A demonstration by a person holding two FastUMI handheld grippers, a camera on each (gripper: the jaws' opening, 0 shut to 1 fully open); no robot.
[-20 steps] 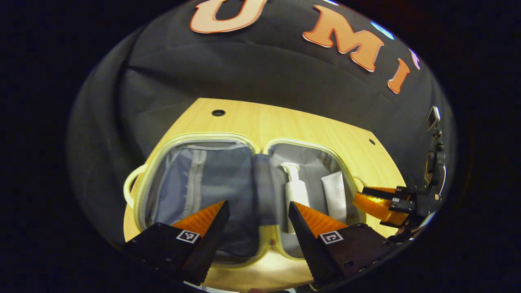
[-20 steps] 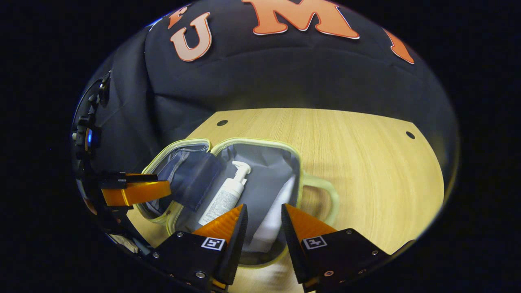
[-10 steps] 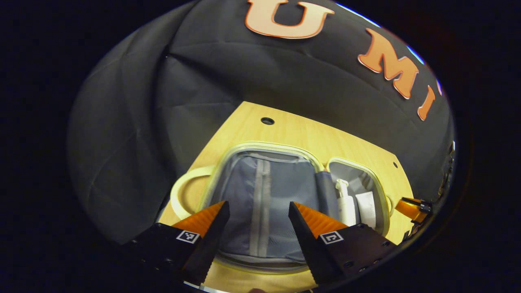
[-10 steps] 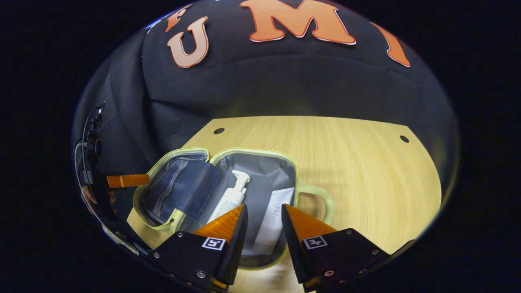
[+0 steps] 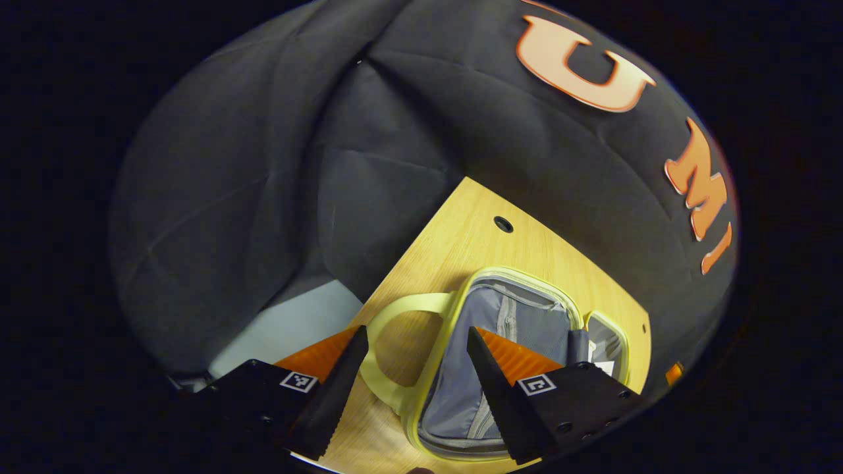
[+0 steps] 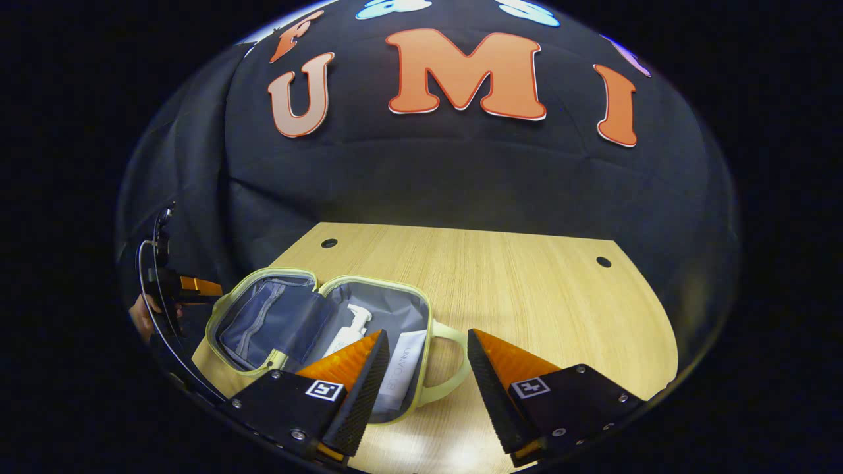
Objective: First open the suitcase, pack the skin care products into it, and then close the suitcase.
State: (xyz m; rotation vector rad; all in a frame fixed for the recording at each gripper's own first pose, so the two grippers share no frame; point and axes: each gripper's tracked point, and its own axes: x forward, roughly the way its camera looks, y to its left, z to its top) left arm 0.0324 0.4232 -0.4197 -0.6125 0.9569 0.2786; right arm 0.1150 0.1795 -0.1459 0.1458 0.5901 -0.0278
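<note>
Two halves of the suitcase (image 6: 316,322) are lying wide open on the wooden table (image 6: 527,289), near its left front corner, and the packing looks done: the pump bottle (image 6: 348,329) and the tube (image 6: 398,372) are resting side by side in the right half. Closing is the step in hand. The left gripper (image 5: 415,355) is hovering with jaws well apart, holding nothing, straddling the left half's handle (image 5: 388,355). The right gripper (image 6: 425,359) is gaping too, empty, above the other handle (image 6: 448,362). To do this well, I'd say: be gripping that left handle squarely, be swinging the empty half over in one arc, and be watching that the pump head isn't fouling the rim.
</note>
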